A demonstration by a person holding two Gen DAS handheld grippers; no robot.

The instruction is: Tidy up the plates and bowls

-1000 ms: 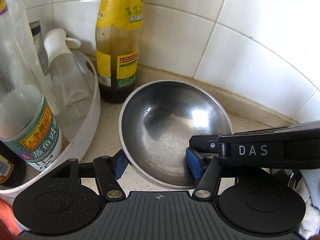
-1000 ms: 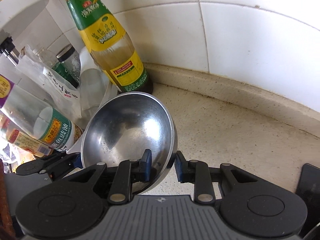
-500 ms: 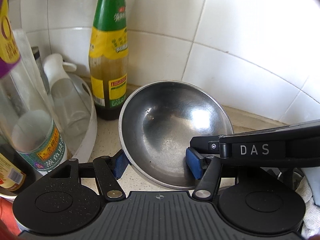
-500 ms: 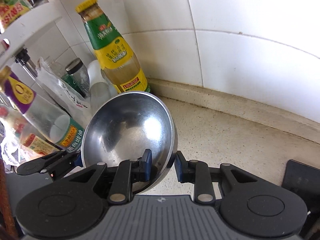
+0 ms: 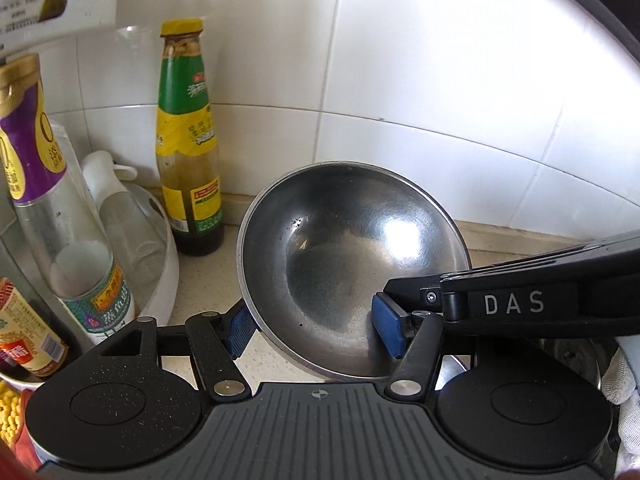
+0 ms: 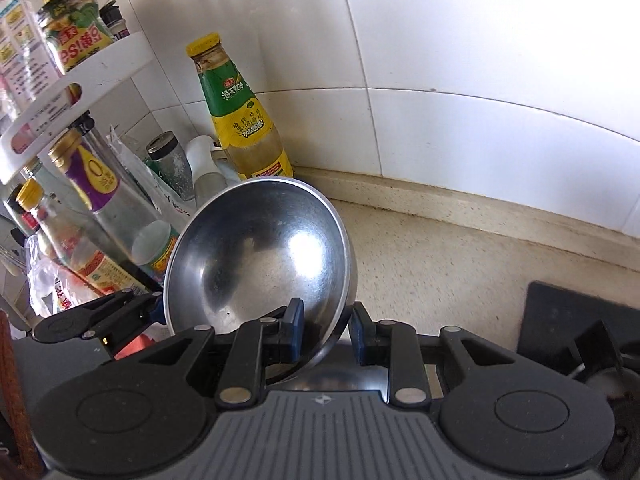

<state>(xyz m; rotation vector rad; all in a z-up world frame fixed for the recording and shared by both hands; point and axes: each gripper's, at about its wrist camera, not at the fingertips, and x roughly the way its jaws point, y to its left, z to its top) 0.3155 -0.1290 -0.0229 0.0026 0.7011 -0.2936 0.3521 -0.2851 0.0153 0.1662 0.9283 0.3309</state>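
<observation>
At the far left a white two-tier rack stands crowded with bottles and jars, and just beside it, against the white tiled wall, stands a green-and-yellow sauce bottle on the speckled beige counter. Right of that bottle a steel bowl is held tilted, its shiny hollow turned toward both cameras, lifted off the counter. The left gripper straddles the bowl's near-left rim: one blue pad lies outside the wall, the other inside the hollow, and both pads appear to press on it (the jaws stand fairly wide, since the rim passes between them at a slant). Farther right, the right gripper pinches the bowl's opposite rim, one pad inside the hollow and one on the outer wall, the jaws drawn close together on the thin metal. At the right edge, low down, a dark stove part sits on the counter.
</observation>
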